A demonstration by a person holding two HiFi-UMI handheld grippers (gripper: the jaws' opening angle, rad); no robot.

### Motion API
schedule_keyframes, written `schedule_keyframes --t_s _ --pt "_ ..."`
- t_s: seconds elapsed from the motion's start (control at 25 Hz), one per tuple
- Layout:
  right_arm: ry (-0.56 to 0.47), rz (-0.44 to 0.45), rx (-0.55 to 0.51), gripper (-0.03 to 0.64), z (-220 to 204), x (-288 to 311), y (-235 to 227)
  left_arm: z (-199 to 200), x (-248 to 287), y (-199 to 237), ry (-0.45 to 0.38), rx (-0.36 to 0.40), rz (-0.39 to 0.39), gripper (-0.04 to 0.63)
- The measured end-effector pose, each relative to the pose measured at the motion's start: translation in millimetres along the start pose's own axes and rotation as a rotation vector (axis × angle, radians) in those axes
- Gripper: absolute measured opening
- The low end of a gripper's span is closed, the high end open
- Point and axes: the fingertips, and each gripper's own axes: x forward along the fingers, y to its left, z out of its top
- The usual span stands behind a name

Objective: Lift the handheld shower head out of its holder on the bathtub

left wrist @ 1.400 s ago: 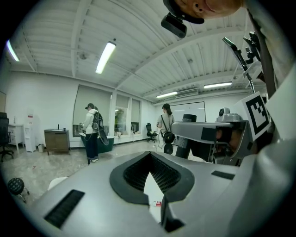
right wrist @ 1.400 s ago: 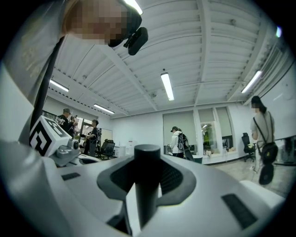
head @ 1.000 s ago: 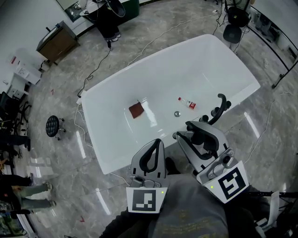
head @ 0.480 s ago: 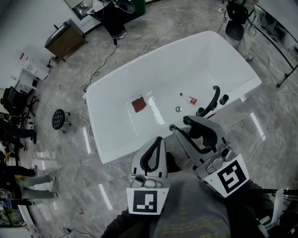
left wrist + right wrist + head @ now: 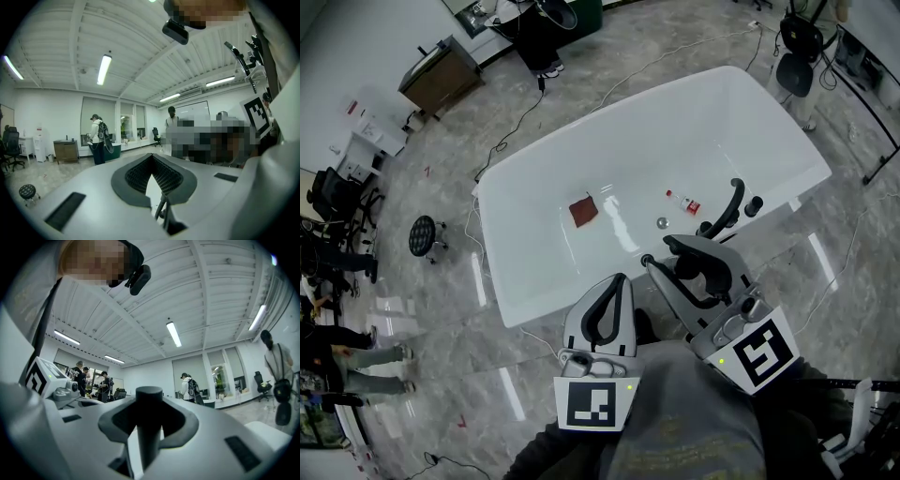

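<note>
My right tongs (image 5: 149, 403) grip the dark shower head (image 5: 148, 432). Its long axis stands upright, blunt end pointing up. My left tongs (image 5: 151, 157) are clenched, empty.

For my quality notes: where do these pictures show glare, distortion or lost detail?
Head view: the fisheye curves the edges of the bathtub, and bright streaks glare on the floor. Left gripper view: black corners, ceiling lamp overexposed. Right gripper view: the handheld shower head is only a dark silhouette.
</note>
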Motion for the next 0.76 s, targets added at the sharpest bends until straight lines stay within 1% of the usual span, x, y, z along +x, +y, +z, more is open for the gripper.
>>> schedule_keyframes --t_s 0.16,0.32,0.76 --pt "0.007 -0.002 0.004 0.118 -1 2 -9 -1 7 -3 0.017 -0.002 -0.002 0.003" --pt "0.014 0.003 0.011 0.119 -4 4 -13 -2 13 -2 0.016 -0.006 0.000 0.004" --pt "0.021 0.010 0.013 0.118 -9 8 -10 -9 11 2 0.030 -0.008 -0.002 0.004"
